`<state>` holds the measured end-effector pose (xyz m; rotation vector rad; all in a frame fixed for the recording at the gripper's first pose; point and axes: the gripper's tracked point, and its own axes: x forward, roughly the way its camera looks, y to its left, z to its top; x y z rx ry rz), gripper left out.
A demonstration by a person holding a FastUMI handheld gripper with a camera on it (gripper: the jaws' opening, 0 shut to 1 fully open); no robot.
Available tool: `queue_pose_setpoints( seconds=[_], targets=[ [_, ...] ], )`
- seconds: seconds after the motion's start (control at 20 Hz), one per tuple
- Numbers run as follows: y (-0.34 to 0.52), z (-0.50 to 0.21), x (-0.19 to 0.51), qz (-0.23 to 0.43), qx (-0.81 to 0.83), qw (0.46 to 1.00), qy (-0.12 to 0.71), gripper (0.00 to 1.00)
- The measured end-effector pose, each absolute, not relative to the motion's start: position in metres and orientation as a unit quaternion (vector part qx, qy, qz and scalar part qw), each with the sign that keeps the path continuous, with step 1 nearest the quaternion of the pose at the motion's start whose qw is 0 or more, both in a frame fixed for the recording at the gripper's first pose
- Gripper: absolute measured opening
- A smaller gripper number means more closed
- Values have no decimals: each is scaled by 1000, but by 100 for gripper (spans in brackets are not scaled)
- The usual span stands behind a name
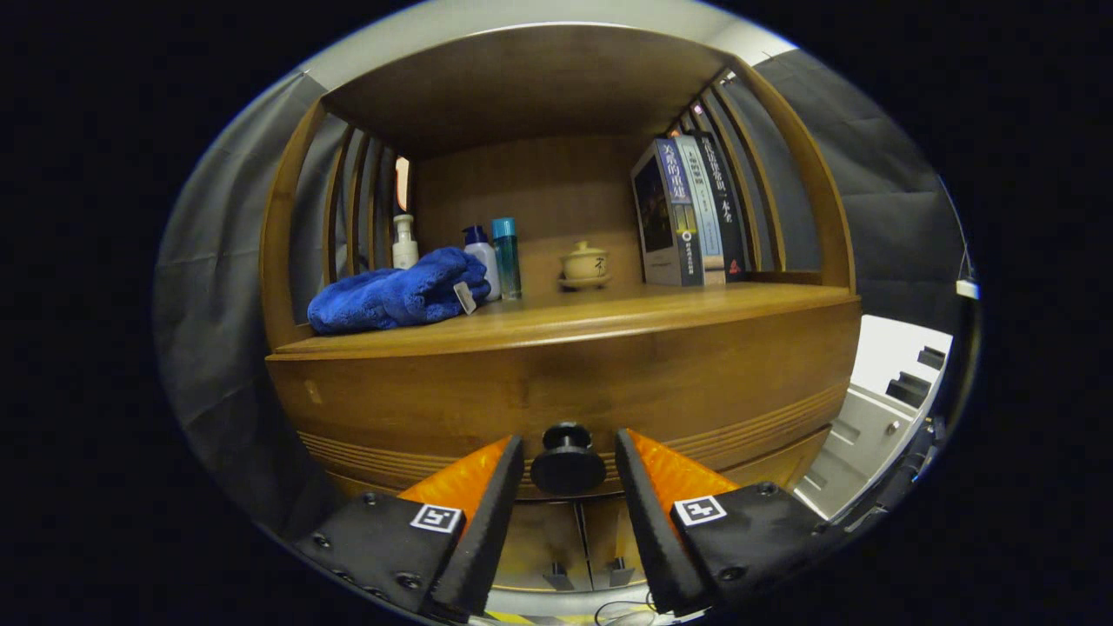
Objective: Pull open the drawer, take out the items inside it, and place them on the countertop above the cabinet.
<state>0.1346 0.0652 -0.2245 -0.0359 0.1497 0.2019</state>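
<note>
A wooden cabinet fills the scene, its drawer front point(565, 391) facing me and closed flush. The drawer's round black knob point(568, 461) sits between my two fingertips, with a small gap on each side. My gripper point(569, 454) is open around the knob, neither finger pressing on it. Above the drawer runs the wooden countertop point(626, 313). A blue towel point(396, 300) lies on its left part. The inside of the drawer is hidden.
On the countertop behind the towel stand a white pump bottle point(404, 243), a white bottle with a blue cap point(481, 256) and a teal bottle point(507, 258). A small lidded cup point(584, 263) sits mid-back. Books point(687, 213) lean at the right. Lower cabinet doors point(578, 543) are below the drawer.
</note>
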Motion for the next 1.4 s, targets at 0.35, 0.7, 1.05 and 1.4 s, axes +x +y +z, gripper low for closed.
queue_pose_setpoints(
  seconds=[0.35, 0.7, 1.05, 1.4],
  targets=[
    [62, -231, 138, 97, -15, 992, 81, 54],
    [61, -232, 137, 86, -10, 992, 95, 38],
    [55, -232, 111, 68, -14, 993, 92, 38],
    [48, -233, 83, 66, -14, 993, 97, 38]
  ],
)
